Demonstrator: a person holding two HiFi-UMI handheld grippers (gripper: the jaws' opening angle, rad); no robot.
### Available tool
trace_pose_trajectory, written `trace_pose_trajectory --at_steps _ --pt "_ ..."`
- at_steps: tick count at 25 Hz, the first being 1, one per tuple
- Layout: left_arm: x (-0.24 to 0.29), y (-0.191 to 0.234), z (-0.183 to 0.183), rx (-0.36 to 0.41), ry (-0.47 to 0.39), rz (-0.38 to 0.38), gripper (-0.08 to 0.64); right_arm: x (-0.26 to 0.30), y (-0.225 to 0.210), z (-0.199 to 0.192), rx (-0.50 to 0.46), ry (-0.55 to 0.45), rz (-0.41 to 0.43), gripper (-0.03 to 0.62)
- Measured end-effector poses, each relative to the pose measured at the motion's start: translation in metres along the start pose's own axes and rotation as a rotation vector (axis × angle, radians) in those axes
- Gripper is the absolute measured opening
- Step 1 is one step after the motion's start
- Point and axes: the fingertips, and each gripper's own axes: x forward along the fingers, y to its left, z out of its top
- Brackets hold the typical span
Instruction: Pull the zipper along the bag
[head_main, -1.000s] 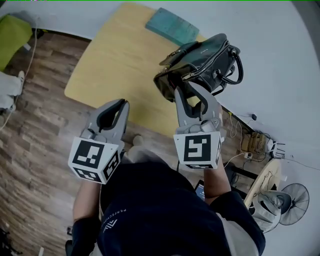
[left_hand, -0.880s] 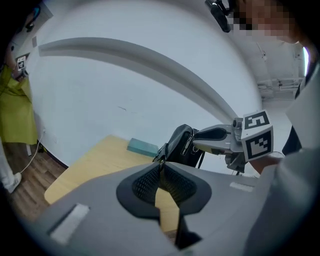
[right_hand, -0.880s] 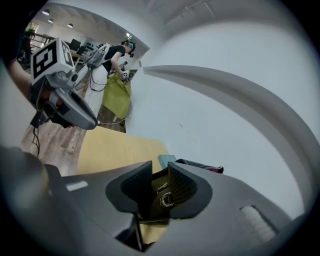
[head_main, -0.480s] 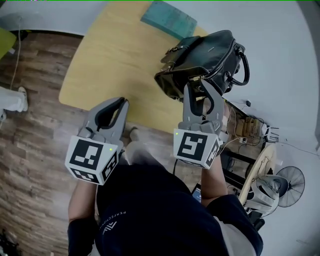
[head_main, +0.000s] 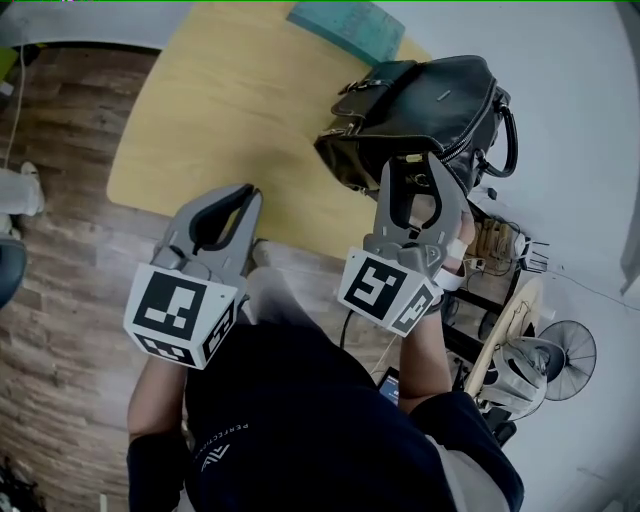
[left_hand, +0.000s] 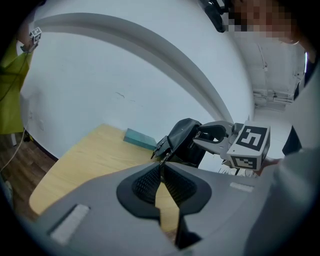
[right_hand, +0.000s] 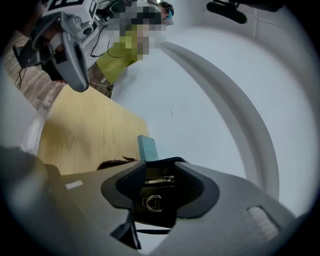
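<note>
Bag (head_main: 430, 95), black, on table (head_main: 200, 100). My right gripper (head_main: 417, 162), jaws just opening, straddles its end without pressing. My left gripper (head_main: 248, 192): clenched, empty.

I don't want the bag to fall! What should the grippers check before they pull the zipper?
1. Bag resting on table: ok.
2. Right gripper open: ok; jaws have just been opening, bag's end between them, not pinched.
3. Zipper grasped: not ok.
4. Left gripper steadying bag: not ok; shut, empty, away from it.
5. Zipper open or closed: cannot tell.
</note>
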Motion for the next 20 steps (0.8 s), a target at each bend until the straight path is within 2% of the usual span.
trace_pose_trajectory --at_steps 10,20 --pt "0.002 0.014 -0.004 -0.027 -0.001 -0.003 0.038 0.011 0.006 -0.014 -0.178 0.065 -0.069 0.239" --pt "0.002 0.020 -0.005 -0.042 0.004 0.001 0.037 0.017 0.006 -0.024 -0.287 0.098 -0.106 0.249"
